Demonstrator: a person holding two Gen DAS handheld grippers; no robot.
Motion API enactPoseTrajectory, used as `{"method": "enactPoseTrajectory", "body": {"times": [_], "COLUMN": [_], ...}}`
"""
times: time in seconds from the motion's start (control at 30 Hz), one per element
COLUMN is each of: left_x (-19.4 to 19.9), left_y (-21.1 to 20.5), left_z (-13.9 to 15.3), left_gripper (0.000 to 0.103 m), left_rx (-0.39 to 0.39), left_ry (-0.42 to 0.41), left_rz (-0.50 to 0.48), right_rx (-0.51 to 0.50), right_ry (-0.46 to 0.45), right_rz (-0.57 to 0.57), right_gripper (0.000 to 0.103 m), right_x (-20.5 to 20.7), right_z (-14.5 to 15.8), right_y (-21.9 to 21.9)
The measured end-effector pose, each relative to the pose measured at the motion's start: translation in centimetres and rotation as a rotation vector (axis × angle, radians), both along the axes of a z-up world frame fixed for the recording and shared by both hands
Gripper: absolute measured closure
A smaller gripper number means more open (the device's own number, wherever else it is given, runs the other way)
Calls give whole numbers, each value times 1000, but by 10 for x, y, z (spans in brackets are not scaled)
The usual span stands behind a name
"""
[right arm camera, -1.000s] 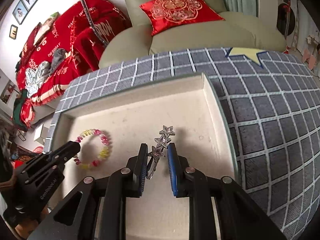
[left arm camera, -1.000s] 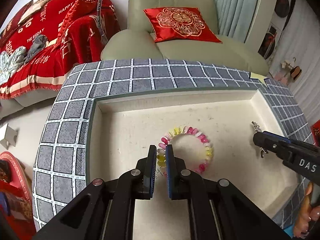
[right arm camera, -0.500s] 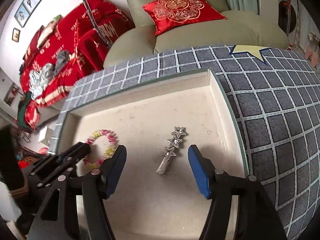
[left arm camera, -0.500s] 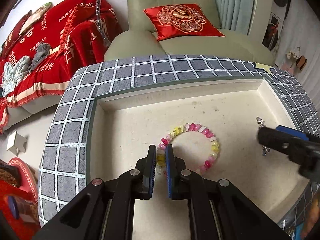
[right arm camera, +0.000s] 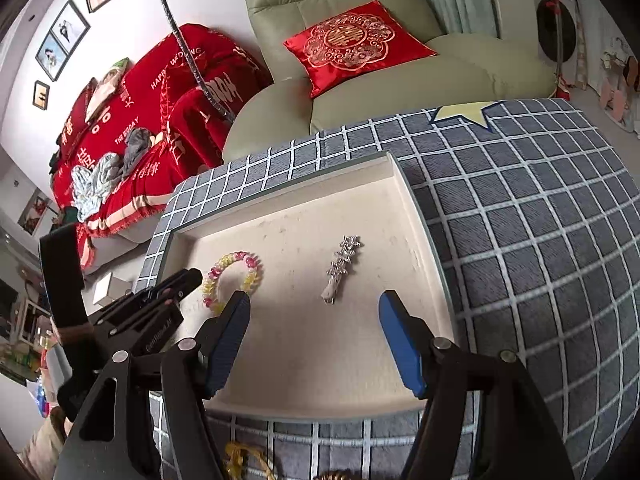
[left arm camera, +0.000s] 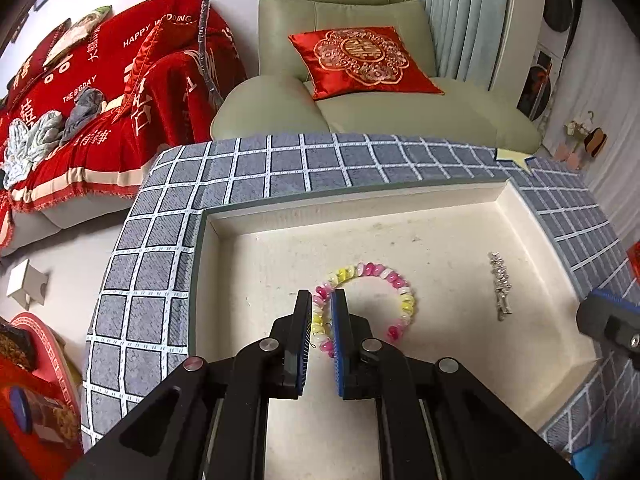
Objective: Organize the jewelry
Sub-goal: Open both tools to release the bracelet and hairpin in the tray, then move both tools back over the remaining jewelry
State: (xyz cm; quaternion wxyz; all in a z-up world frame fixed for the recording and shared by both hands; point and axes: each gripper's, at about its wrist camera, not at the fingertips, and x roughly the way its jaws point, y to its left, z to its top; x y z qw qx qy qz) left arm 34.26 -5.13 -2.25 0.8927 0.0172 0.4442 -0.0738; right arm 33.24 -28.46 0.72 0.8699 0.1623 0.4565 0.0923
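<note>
Over tray (left arm camera: 256,232) in left view: my left gripper (left arm camera: 321,312) pinches bracelet (left arm camera: 366,304) near tray's left half; hairpin (left arm camera: 500,286) lies free toward right wall. Right view: my right gripper (right arm camera: 314,308) jaws opening wide, nothing between, hairpin (right arm camera: 340,268) just ahead.

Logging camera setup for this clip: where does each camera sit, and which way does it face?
Left wrist: on the left gripper, looking down into the tray; shut on the bead bracelet.
Right wrist: on the right gripper, jaws opening above the star hair clip; left gripper at left.
Shared: tray, bracelet, clip, armchair.
</note>
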Motion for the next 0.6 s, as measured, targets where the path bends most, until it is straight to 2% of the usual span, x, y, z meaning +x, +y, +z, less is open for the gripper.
{"method": "enactPoseTrajectory", "body": {"times": [0.07,0.13,0.2,0.23,0.27,0.3,0.33,0.43,0.53,0.57,0.6], "left_x": [-3,-7,-10,-11,-12,-12,-14,-17,-24,-29,-33], "left_y": [0,1,2,2,3,4,5,4,6,8,10], "left_z": [4,9,13,14,16,17,19,21,27,30,32], "left_gripper": [77,77,76,68,13,0,0,0,0,0,0], "left_rx": [-9,-11,-17,-16,-16,-10,-1,-20,-18,-18,-18], "left_ry": [-8,-16,-23,-25,-26,-23,-46,-50,-78,-89,-97], "left_rz": [-2,-4,-10,-8,-3,9,36,13,9,3,-3], "right_rx": [-2,-3,-6,-8,-9,-11,-11,-15,-18,-15,-10], "right_ry": [-3,-7,-15,-18,-20,-21,-22,-26,-55,-80,-100], "right_rz": [-5,-9,-9,-9,-8,-8,-9,-14,-14,-18,-20], "right_gripper": [32,25,24,24,24,24,24,22,9,0,0], "right_x": [-6,-11,-17,-19,-20,-22,-24,-32,-40,-46,-52], "right_z": [3,5,9,10,11,12,13,16,22,27,30], "right_y": [-1,-1,-1,-1,0,0,0,-1,-1,-1,-2]}}
